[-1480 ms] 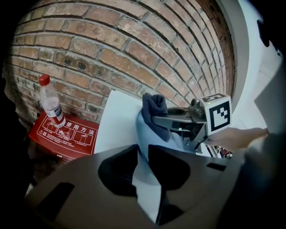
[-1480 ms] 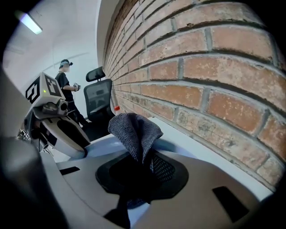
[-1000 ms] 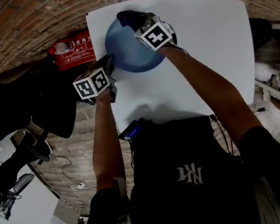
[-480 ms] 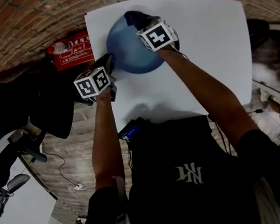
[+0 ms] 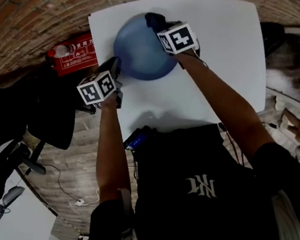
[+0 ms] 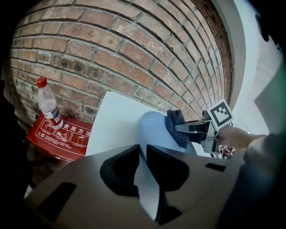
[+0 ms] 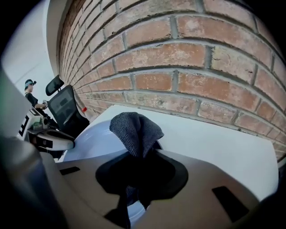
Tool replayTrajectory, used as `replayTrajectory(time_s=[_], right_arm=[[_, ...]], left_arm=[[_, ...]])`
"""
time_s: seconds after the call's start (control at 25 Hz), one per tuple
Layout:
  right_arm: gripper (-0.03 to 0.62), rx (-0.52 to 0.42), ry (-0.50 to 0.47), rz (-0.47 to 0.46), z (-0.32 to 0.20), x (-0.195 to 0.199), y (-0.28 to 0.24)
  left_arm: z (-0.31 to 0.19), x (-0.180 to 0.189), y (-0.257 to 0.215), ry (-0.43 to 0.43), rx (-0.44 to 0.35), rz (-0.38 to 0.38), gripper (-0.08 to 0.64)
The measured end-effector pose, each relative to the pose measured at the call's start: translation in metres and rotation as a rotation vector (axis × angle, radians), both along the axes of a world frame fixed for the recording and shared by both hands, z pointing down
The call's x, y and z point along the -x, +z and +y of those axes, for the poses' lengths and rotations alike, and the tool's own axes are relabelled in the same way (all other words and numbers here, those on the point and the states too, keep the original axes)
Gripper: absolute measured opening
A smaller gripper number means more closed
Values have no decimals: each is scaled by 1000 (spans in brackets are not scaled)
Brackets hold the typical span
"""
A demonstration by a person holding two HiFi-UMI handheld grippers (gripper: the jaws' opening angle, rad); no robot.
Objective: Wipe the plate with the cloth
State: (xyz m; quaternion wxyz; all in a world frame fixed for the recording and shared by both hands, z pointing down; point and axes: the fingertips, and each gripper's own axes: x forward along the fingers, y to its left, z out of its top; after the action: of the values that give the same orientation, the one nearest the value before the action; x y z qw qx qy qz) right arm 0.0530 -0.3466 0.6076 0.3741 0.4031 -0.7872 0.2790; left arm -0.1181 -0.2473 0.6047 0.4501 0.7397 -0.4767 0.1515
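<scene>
A blue plate [image 5: 140,51] rests on the white table [image 5: 223,52], tilted up at its near left edge. My left gripper [image 5: 117,67] is shut on that rim; in the left gripper view the rim [image 6: 146,183] runs between the two pads. A dark grey cloth [image 5: 154,20] is bunched in my right gripper [image 5: 168,32], which is shut on it. The cloth [image 7: 134,127] presses on the far right part of the plate [image 7: 91,138]. From the left gripper view the cloth [image 6: 178,127] shows against the plate's face [image 6: 154,129].
A red box [image 5: 74,52] with a plastic bottle [image 6: 48,105] on it lies left of the table, by the brick surface. A black office chair [image 5: 50,113] stands further left. A dark device [image 5: 139,140] sits at the table's near edge.
My right gripper has slid the cloth to the right along the plate's far side. The left gripper keeps its hold on the rim and has barely moved.
</scene>
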Motion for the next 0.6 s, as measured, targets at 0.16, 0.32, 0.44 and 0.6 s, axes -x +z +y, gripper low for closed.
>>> replayTrajectory(time_s=[0.16, 0.32, 0.44, 0.6], right_arm=[[91, -40, 25, -161, 1, 19, -32], [91, -9, -28, -364, 16, 74, -60], [91, 63, -91, -429, 34, 113, -53], [91, 93, -152, -432, 50, 139, -29]], left_arm=[[-2, 1, 0, -7, 7, -12, 51], [-2, 0, 1, -15, 6, 8, 49], [-2, 0, 0, -20, 6, 13, 48], [-1, 0, 1, -27, 6, 14, 46]])
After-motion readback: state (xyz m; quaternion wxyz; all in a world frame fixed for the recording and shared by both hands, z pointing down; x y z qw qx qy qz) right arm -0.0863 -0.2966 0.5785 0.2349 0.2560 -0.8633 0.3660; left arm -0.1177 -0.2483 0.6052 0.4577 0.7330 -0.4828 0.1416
